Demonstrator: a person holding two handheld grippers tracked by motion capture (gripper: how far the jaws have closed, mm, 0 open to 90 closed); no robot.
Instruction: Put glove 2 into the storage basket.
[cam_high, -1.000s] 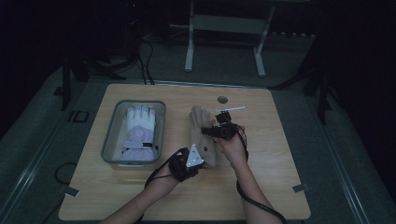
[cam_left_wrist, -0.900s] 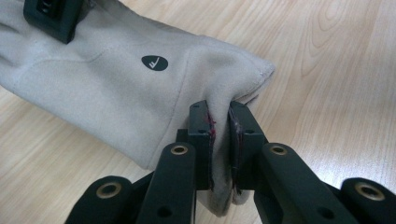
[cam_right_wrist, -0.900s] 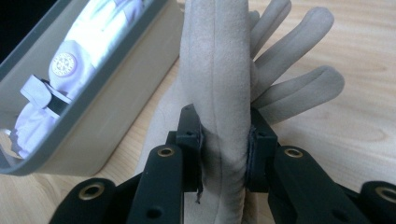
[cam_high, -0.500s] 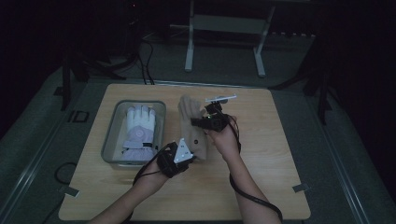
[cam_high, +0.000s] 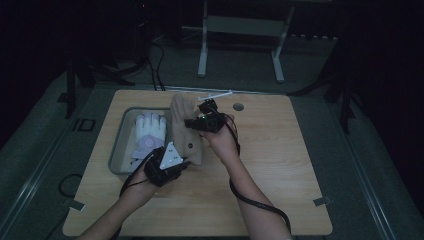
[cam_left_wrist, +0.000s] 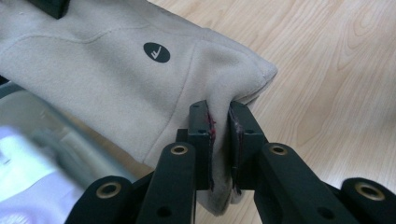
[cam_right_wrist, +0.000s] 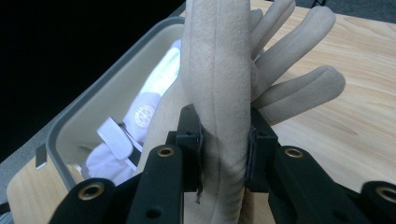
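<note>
A beige fleece glove (cam_high: 184, 127) hangs in the air between both grippers, just right of the grey tray (cam_high: 118, 145). My left gripper (cam_high: 186, 161) is shut on the glove's cuff corner (cam_left_wrist: 219, 105); a small black oval logo (cam_left_wrist: 156, 52) shows on the fabric. My right gripper (cam_high: 190, 122) is shut on the glove's edge (cam_right_wrist: 224, 140) near the fingers, which spread out beyond the jaws. A white glove (cam_high: 147, 134) with a pale purple patch lies in the tray (cam_right_wrist: 70, 121).
The wooden table (cam_high: 280, 165) has a round hole (cam_high: 238, 106) near its far edge. A metal stand's legs (cam_high: 202, 50) rise behind the table. A black cable (cam_high: 250, 197) trails from the right gripper along the forearm.
Both hands have lifted the beige glove off the table and carried it left, towards the tray. It now hangs partly over the tray's right rim.
</note>
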